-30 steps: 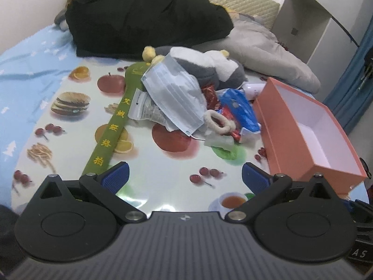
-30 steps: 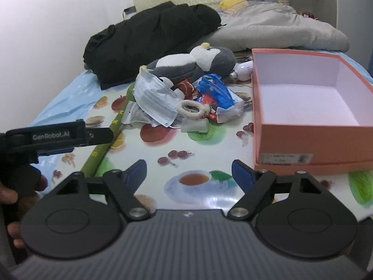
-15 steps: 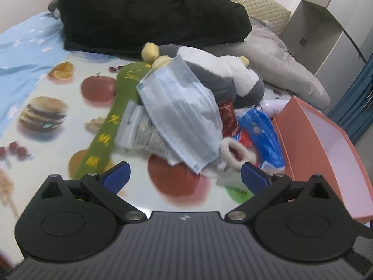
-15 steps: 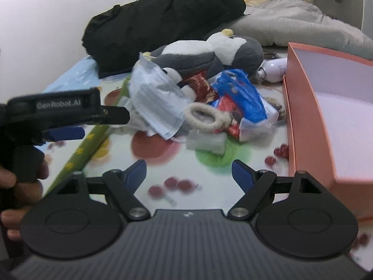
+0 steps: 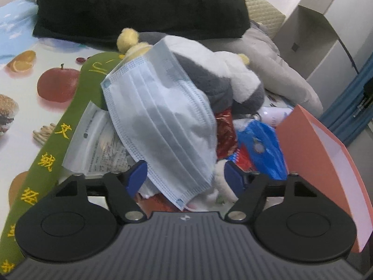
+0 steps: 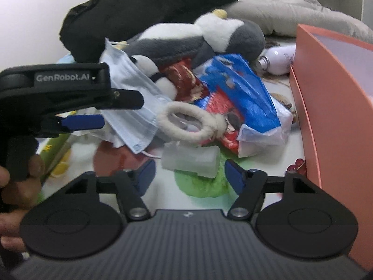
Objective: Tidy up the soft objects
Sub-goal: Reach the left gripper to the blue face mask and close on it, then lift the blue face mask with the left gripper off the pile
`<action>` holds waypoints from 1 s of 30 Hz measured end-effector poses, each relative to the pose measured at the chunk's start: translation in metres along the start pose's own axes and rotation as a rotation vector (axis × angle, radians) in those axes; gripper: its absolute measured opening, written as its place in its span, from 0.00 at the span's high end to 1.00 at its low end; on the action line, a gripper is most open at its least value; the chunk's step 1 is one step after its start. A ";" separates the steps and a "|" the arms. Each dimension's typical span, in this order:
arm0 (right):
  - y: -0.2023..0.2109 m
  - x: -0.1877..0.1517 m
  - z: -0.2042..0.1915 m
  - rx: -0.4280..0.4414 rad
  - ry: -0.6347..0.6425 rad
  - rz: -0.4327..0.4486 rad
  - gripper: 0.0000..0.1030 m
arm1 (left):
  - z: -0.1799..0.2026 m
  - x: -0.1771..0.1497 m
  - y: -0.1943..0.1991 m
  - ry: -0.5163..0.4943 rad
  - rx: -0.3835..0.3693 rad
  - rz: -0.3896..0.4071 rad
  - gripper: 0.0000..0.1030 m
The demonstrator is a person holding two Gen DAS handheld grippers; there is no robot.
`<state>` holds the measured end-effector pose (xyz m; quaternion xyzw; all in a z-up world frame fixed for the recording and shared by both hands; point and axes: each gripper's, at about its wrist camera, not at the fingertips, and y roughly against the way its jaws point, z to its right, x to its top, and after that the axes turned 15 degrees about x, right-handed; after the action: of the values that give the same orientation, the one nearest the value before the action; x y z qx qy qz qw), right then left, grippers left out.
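Pleated pale-blue face mask (image 5: 163, 126) drapes over the heap's left side, mid-bed, bare printed cloth (image 6: 163, 191) in front. Left tool (image 5: 185, 177) and right tool (image 6: 188, 175) have just been closing, unclamped; mask's corner lies between the left jaws.

The left wrist view looks forward and down from close over the pile, with the face mask (image 5: 160, 126) filling mid-frame and the orange box (image 5: 326, 163) at right. The right wrist view faces the same pile from further right, also close, with the left hand-held gripper (image 6: 93, 109) at its left edge; both share the plush penguin (image 6: 198, 37)
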<state>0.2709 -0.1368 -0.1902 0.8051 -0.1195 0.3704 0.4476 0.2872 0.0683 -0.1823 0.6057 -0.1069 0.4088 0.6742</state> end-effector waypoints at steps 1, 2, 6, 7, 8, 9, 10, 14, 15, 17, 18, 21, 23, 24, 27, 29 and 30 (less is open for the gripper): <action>-0.003 0.000 0.002 -0.006 -0.007 0.000 0.42 | -0.001 0.000 -0.004 0.012 0.006 0.001 0.33; -0.005 0.001 0.004 -0.009 -0.012 -0.001 0.46 | -0.002 0.000 -0.006 0.026 0.011 0.002 0.35; -0.009 0.002 0.007 0.001 -0.021 -0.008 0.54 | -0.006 0.002 -0.015 0.081 0.004 -0.008 0.55; -0.009 0.002 0.007 0.001 -0.017 -0.007 0.56 | -0.006 0.003 -0.017 0.083 -0.001 -0.011 0.57; -0.009 0.003 0.007 0.003 -0.015 -0.008 0.58 | -0.006 0.003 -0.018 0.085 -0.003 -0.013 0.64; -0.009 0.003 0.008 0.002 -0.018 -0.008 0.59 | -0.006 0.004 -0.019 0.091 -0.006 -0.016 0.71; -0.009 0.003 0.009 0.001 -0.021 -0.008 0.62 | -0.006 0.005 -0.019 0.100 -0.010 -0.021 0.74; -0.004 0.003 0.009 -0.012 -0.020 -0.007 0.72 | -0.004 0.005 -0.012 0.087 -0.012 -0.008 0.88; -0.001 0.003 0.009 -0.012 -0.025 -0.006 0.73 | -0.003 0.005 -0.009 0.080 -0.015 -0.008 0.90; 0.003 0.003 0.008 -0.015 -0.032 -0.003 0.75 | -0.004 0.004 0.000 0.070 -0.027 -0.006 0.92; 0.006 0.002 0.007 -0.015 -0.033 -0.003 0.75 | -0.003 0.003 0.004 0.060 -0.029 -0.002 0.93; 0.015 0.001 0.005 -0.022 -0.043 0.004 0.76 | -0.004 0.001 0.022 0.041 -0.032 0.012 0.94; 0.021 -0.001 0.001 -0.030 -0.046 0.009 0.76 | -0.006 -0.002 0.033 0.035 -0.042 0.007 0.94; 0.025 -0.002 -0.002 -0.037 -0.042 0.011 0.76 | -0.007 -0.004 0.039 0.022 -0.044 0.007 0.94; 0.036 -0.006 -0.010 -0.052 -0.044 0.016 0.76 | -0.011 -0.012 0.056 -0.009 -0.051 0.001 0.94; 0.041 -0.010 -0.013 -0.053 -0.062 0.015 0.76 | -0.014 -0.018 0.066 -0.029 -0.051 -0.006 0.94; 0.045 -0.012 -0.015 -0.056 -0.069 0.014 0.76 | -0.015 -0.021 0.071 -0.043 -0.048 -0.008 0.94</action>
<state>0.2320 -0.1521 -0.1656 0.8035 -0.1511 0.3422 0.4631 0.2205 0.0684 -0.1474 0.5983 -0.1285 0.3903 0.6879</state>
